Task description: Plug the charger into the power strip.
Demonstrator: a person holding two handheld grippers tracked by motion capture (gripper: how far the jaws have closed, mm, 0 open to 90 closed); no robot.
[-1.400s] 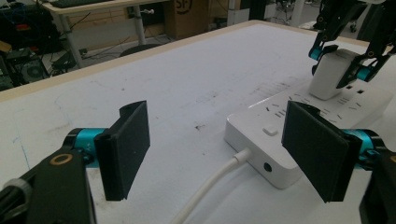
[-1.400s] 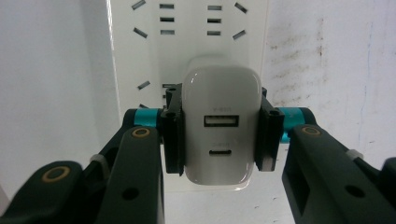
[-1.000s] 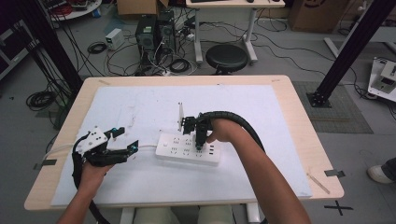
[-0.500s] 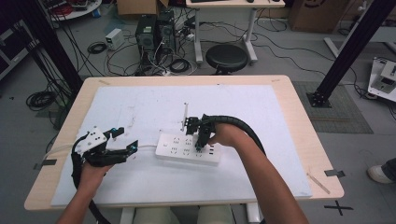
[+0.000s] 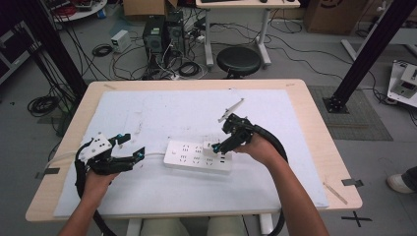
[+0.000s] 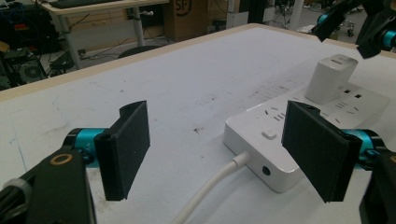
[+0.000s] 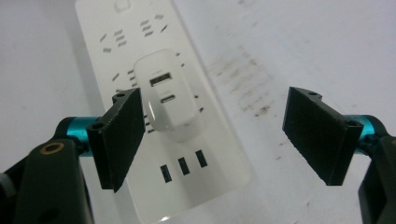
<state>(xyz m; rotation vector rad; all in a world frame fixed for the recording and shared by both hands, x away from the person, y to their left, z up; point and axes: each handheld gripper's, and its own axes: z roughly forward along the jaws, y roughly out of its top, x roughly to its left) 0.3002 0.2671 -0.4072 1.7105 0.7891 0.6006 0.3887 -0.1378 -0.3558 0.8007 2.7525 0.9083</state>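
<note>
A white power strip (image 5: 189, 157) lies flat on the white sheet, with a white USB charger (image 5: 210, 147) plugged into its right half. My right gripper (image 5: 219, 147) hovers just above and right of the charger. Its jaws have just been opening and stand wide, with nothing between them. In the right gripper view the charger (image 7: 170, 100) sits upright on the strip (image 7: 187, 186), beside the left pad of my right gripper (image 7: 215, 116). My left gripper (image 5: 133, 145) rests open near the strip's left end. In the left gripper view my left gripper (image 6: 217, 126) frames the strip (image 6: 261, 140) and its cable (image 6: 215, 186).
The wooden table's rim (image 5: 314, 128) borders the white sheet (image 5: 162, 113). A stool (image 5: 238, 61), computer towers (image 5: 162, 32) and tangled cables stand on the floor behind. A black frame post (image 5: 366, 54) rises at the right.
My right gripper has opened, let go of the charger and drawn back to the right of it. The charger stays in the strip. The left gripper has not moved.
</note>
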